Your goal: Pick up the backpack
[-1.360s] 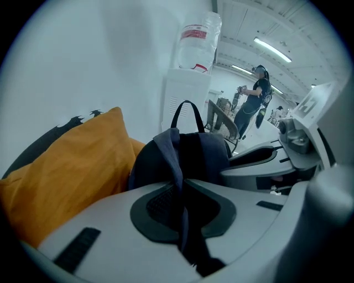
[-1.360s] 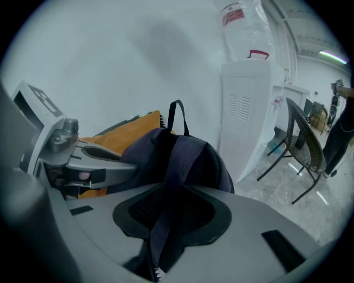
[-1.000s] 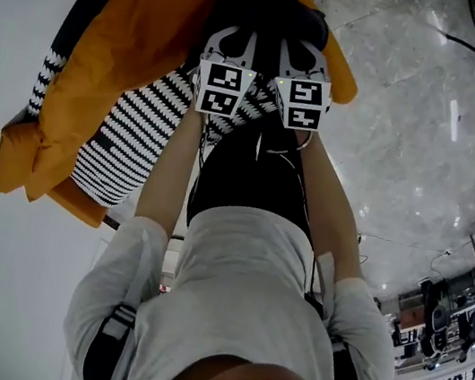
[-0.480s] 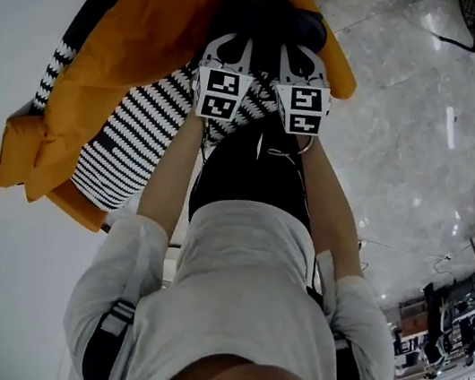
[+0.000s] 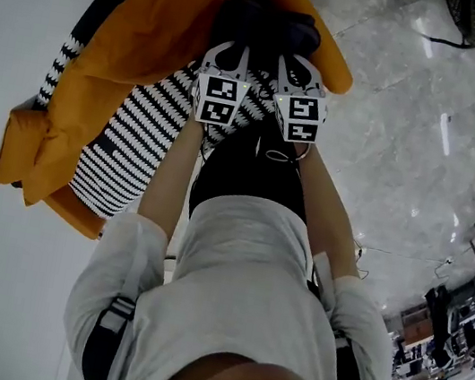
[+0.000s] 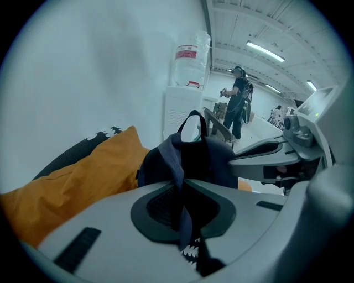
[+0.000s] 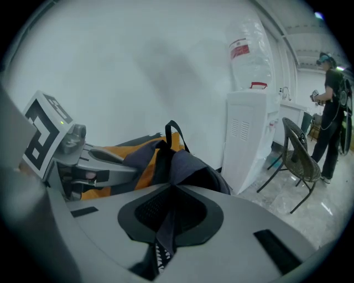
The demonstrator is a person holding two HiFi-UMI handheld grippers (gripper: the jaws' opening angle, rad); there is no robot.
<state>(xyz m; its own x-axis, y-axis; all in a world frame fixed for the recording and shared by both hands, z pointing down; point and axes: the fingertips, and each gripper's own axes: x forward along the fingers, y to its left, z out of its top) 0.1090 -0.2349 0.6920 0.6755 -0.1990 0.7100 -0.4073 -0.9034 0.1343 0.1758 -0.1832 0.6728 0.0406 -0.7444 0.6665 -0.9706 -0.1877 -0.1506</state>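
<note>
The dark navy backpack (image 5: 267, 24) hangs just past both grippers, above an orange cushion (image 5: 145, 41). My left gripper (image 5: 224, 71) is shut on a strap of the backpack (image 6: 180, 166), the strap pinched between its pads. Beside it, my right gripper (image 5: 298, 86) is shut on the other strap of the backpack (image 7: 182, 166). The bag's top loop (image 6: 193, 124) stands up behind the jaws. Each gripper shows in the other's view: the right gripper (image 6: 287, 160) and the left gripper (image 7: 72, 160).
A black-and-white striped cushion (image 5: 137, 140) lies under the orange one by a white wall (image 5: 32, 12). A water dispenser (image 7: 249, 127) with a bottle stands against the wall, a chair (image 7: 298, 160) beside it. A person (image 6: 239, 99) stands farther off on the marble floor (image 5: 408, 151).
Both grippers have risen a little with the backpack straps in them, shifting up in the head view. The cushions have not moved.
</note>
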